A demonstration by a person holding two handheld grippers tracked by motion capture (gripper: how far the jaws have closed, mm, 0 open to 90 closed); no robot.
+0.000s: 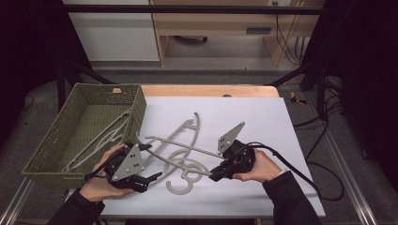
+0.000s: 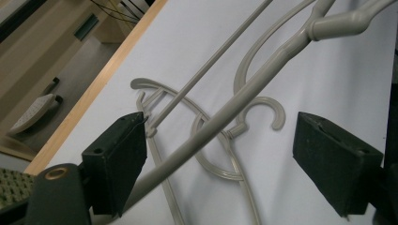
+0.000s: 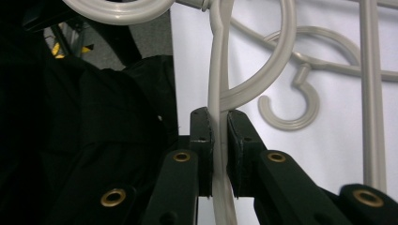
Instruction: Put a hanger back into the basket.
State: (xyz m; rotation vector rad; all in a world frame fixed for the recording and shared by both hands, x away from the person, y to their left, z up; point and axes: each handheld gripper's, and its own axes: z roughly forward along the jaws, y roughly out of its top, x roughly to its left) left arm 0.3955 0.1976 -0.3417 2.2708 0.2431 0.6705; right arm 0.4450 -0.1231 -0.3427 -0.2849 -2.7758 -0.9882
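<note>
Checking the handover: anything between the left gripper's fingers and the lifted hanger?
Nothing visible. The hanger held by the right gripper already runs between the left gripper fingers, which stand wide apart. Other hangers lie underneath on the table.

Beige hangers [image 1: 178, 154], white table [image 1: 263, 122], perforated olive basket [image 1: 61, 136].

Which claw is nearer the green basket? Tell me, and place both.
Left. The left claw sits just off the green basket's near right corner, its jaws apart around a hanger arm. The right claw is farther right over the white sheet, clamped on a grey hanger.
</note>
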